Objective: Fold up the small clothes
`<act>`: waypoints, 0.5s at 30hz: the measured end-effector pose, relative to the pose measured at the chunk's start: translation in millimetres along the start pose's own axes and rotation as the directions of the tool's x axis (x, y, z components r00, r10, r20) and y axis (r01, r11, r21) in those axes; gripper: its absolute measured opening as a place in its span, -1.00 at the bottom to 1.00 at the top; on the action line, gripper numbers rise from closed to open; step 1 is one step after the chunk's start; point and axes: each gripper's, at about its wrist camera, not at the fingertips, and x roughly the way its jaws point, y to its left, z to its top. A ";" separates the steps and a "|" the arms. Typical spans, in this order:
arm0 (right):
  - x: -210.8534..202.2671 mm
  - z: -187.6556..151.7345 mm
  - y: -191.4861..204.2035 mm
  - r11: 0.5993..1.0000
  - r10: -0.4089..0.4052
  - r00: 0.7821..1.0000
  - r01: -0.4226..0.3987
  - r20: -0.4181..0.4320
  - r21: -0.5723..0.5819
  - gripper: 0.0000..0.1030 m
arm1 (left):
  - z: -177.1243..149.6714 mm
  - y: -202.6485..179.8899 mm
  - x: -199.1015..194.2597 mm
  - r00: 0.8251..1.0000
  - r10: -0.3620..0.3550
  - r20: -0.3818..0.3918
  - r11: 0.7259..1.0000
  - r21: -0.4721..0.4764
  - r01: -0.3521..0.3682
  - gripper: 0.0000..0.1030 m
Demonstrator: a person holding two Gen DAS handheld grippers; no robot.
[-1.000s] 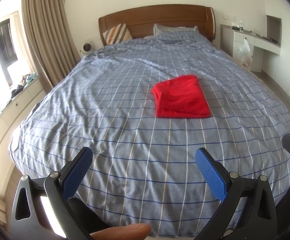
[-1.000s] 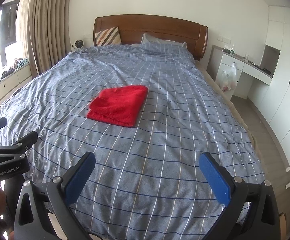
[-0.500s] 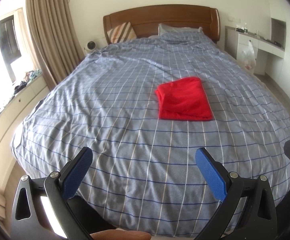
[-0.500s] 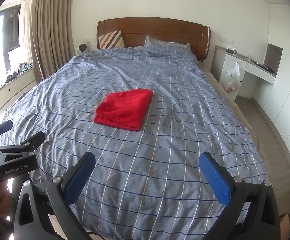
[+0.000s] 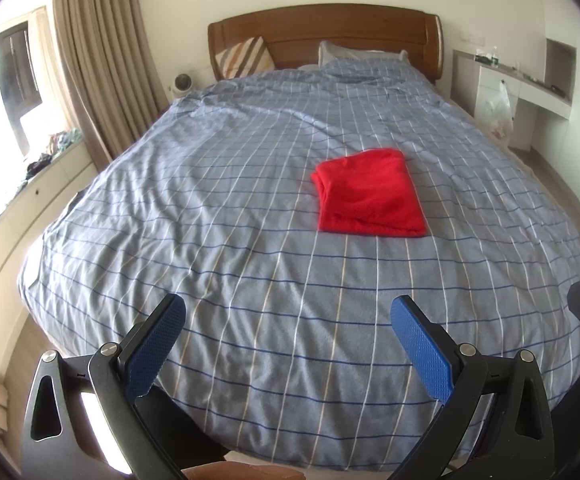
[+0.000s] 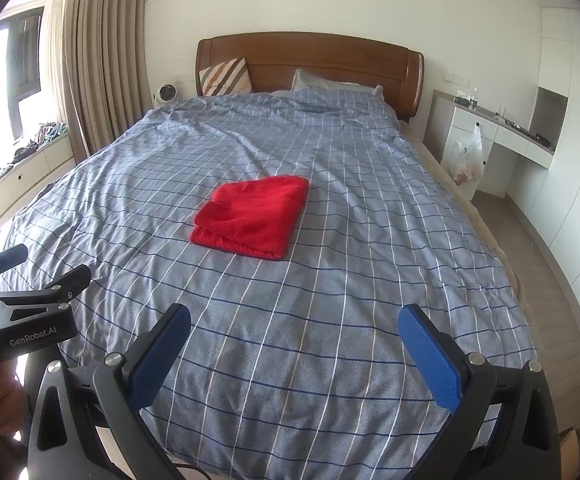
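Note:
A red garment (image 5: 369, 196) lies folded into a flat rectangle in the middle of the bed; it also shows in the right wrist view (image 6: 252, 216). My left gripper (image 5: 288, 312) is open and empty, held above the foot of the bed, well short of the garment. My right gripper (image 6: 293, 320) is open and empty, also above the foot of the bed. The left gripper's body shows at the left edge of the right wrist view (image 6: 22, 312).
The bed has a blue checked cover (image 5: 250, 264), a wooden headboard (image 6: 309, 60) and pillows (image 6: 222, 76). Curtains and a window ledge (image 6: 26, 152) are on the left. A white desk with a plastic bag (image 6: 465, 152) stands on the right.
Both grippers have drawn back and up from the bed, so the folded red garment looks farther away. Both stay open and the garment has not moved.

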 end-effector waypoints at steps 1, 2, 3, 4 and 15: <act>0.0 -0.1 0.0 1.000 0.000 1.000 0.000 0.000 -0.001 0.99 | -0.1 -0.3 -0.2 1.000 0.000 0.000 1.000 0.000 0.000 0.99; 0.7 0.3 0.0 1.000 0.001 1.000 -0.001 -0.001 -0.003 0.99 | -0.1 -0.3 -0.2 1.000 0.001 0.001 1.000 0.001 -0.001 0.99; 1.8 0.9 0.3 1.000 0.001 1.000 -0.001 -0.002 -0.004 0.99 | -0.1 -0.3 -0.2 1.000 0.001 0.000 1.000 0.001 -0.001 0.99; 2.8 1.2 0.6 1.000 0.002 1.000 -0.002 -0.004 -0.005 0.99 | -0.1 -0.2 -0.4 1.000 0.002 0.001 1.000 0.001 -0.002 0.99; 7.0 0.0 1.9 1.000 0.000 1.000 0.000 -0.011 -0.005 0.99 | -1.3 -0.6 -2.1 1.000 -0.016 0.012 1.000 -0.003 0.016 0.99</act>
